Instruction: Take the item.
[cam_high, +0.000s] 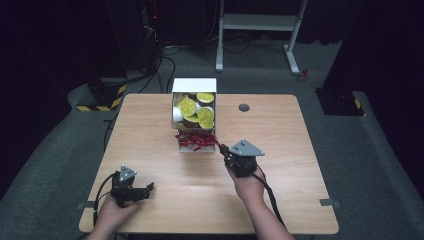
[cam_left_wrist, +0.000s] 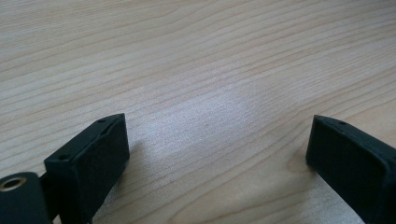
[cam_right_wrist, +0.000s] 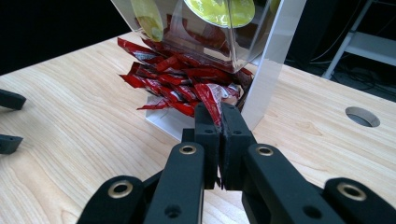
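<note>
High view frames a light wooden table (cam_high: 165, 200) on which a white dispenser box (cam_high: 194, 86) is stood near the far edge, its upper bin stocked with round yellow-lidded pods (cam_high: 188, 106) and its lower tray heaped with red sachets (cam_high: 196, 138) that spill over the front lip. The right gripper (cam_high: 221, 147) is held by a hand (cam_high: 248, 186) just at the tray's front right corner, its grey three-cornered plate (cam_high: 245, 148) uppermost. Along the right gripper view, the two black jaws are seen pressed together on the tip of one red sachet (cam_right_wrist: 212, 100), which is still lying among the heap at the tray's mouth below the clear bin wall. The left gripper (cam_high: 149, 187) is rested near the table's front left corner, well apart from the box, gripped by the other hand (cam_high: 114, 210). Its jaws are spread wide over bare wood grain (cam_left_wrist: 201, 74) in the left gripper view, with nothing between them. A round cable hole (cam_high: 244, 107) is set in the tabletop to the right of the box.
</note>
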